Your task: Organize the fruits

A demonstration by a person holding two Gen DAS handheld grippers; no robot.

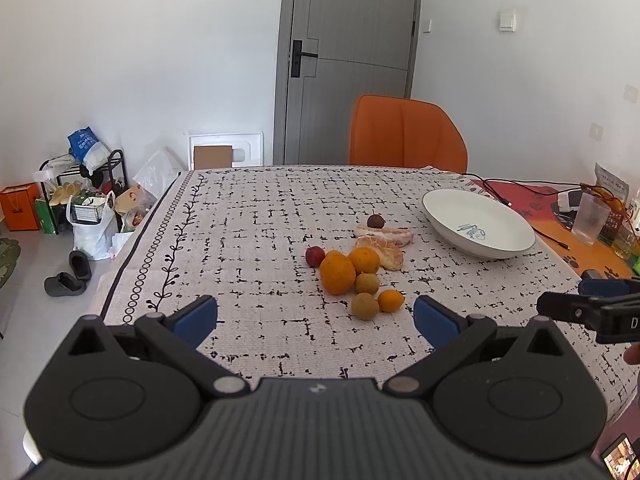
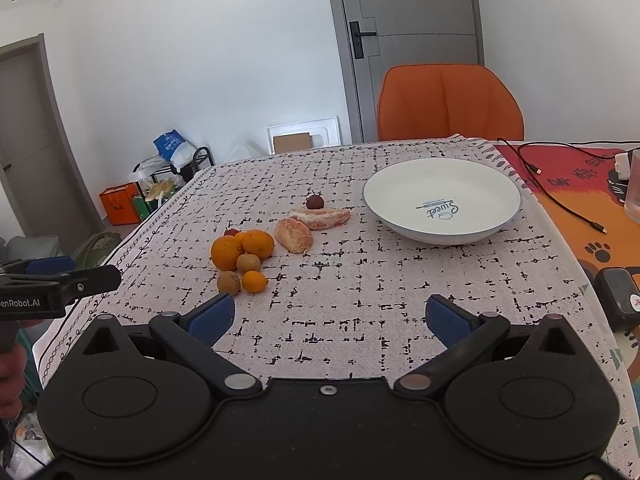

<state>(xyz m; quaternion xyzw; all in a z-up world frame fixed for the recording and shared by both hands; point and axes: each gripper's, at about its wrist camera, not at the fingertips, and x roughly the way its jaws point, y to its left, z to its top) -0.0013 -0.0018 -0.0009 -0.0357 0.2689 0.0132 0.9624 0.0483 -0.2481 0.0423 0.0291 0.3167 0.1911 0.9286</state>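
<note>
A: We see the counter [image 2: 400, 280] w/ a grid-print cloth, grey door [image 1: 344, 60] and orange chair [image 2: 450, 102] behind. Fruits?
B: Fruit pile [image 2: 244, 258] mid-cloth, left of the white bowl [image 2: 442, 200], apart from it.
A: Fingers?
B: Left gripper [image 1: 316, 316] and right gripper [image 2: 330, 316] both spread, holding nothing. Red fruit [image 2: 231, 232] mostly hidden behind oranges.

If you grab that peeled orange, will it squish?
Probably. The peeled orange shows bare soft segments with no rind, so hard pinching would likely dent it or split it. It looks lumpy and lies flat on the tablecloth, so it seems unlikely to roll.
</note>
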